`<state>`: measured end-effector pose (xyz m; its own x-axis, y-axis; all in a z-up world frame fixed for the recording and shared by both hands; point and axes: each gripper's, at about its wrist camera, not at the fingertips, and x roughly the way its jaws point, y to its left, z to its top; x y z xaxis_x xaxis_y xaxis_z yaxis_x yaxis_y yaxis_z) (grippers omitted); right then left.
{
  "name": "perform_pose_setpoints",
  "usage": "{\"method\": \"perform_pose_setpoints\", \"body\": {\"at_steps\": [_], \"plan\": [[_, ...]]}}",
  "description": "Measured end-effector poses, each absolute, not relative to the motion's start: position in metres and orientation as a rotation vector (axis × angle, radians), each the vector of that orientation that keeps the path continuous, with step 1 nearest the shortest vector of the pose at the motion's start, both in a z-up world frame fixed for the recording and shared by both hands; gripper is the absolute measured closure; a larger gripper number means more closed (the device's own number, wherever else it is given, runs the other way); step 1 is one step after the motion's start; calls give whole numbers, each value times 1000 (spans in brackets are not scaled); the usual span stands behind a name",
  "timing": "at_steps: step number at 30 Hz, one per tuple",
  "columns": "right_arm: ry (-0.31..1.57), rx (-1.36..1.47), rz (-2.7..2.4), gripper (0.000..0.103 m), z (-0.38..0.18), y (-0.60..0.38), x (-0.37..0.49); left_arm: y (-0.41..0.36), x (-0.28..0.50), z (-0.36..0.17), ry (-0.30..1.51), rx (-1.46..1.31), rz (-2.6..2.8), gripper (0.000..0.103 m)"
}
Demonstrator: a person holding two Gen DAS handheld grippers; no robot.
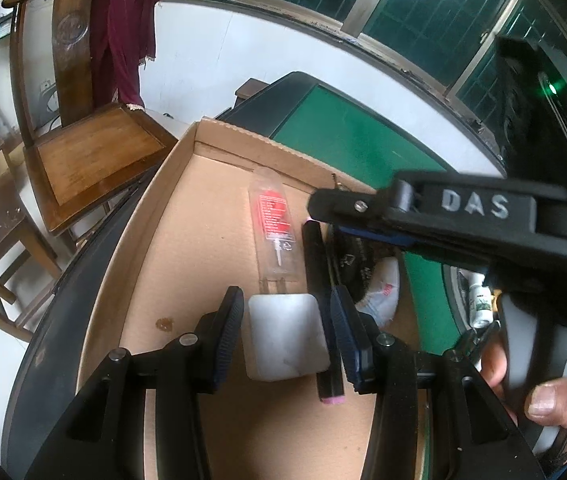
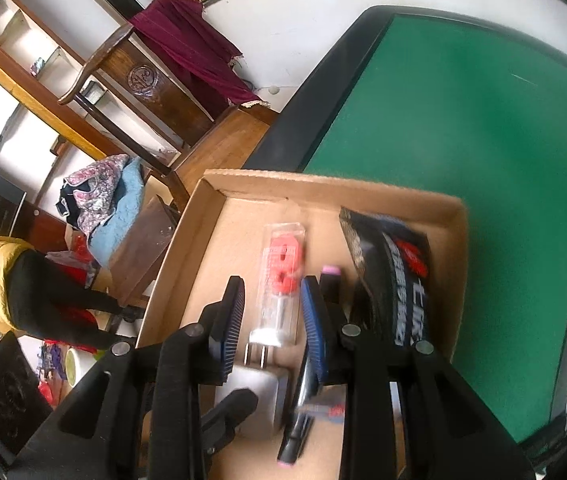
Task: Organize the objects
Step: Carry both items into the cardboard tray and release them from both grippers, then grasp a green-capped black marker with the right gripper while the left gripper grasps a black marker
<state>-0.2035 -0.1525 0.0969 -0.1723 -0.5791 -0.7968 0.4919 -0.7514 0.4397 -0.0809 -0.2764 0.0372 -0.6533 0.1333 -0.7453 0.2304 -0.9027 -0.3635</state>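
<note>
Closest in the left wrist view, the left gripper (image 1: 286,334) stands with its jaws partly open around a white charger block (image 1: 285,338); the left pad lies against the block's side, but a black stick with pink ends (image 1: 321,312) runs between the block and the right pad, so I cannot tell whether it is really gripped. The block rests on the floor of the cardboard box (image 1: 187,240). Just beyond it lies a clear packet with red contents (image 1: 275,226). The right gripper (image 1: 423,216) reaches in from the right, above a black packet (image 1: 357,260), held by a hand (image 1: 539,392).

In the right wrist view, the right gripper (image 2: 269,320) hangs over the same box (image 2: 455,280), jaws parted a little and gripping nothing; the clear packet (image 2: 281,276) shows between them, below. The charger (image 2: 261,396), prongs towards the packet, sits nearer. The black stick (image 2: 329,284) and the black packet (image 2: 395,264) lie to the right, on the green table (image 2: 463,100).
</note>
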Motion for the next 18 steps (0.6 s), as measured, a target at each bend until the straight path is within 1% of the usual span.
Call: {"method": "perform_pose_setpoints", "body": {"at_steps": [8,12,18], "plan": [[-212,1321,-2013,76,110,-97,-170,-241,-65,63,591,1219,-2820,63],[-313,1295,-2003,76,114,-50,-156,-202,-66,72,489,1240,-2901,63],[-408,1236,-2044,76,125,37,-136,-142,-72,72,317,1325,-2999,63]]}}
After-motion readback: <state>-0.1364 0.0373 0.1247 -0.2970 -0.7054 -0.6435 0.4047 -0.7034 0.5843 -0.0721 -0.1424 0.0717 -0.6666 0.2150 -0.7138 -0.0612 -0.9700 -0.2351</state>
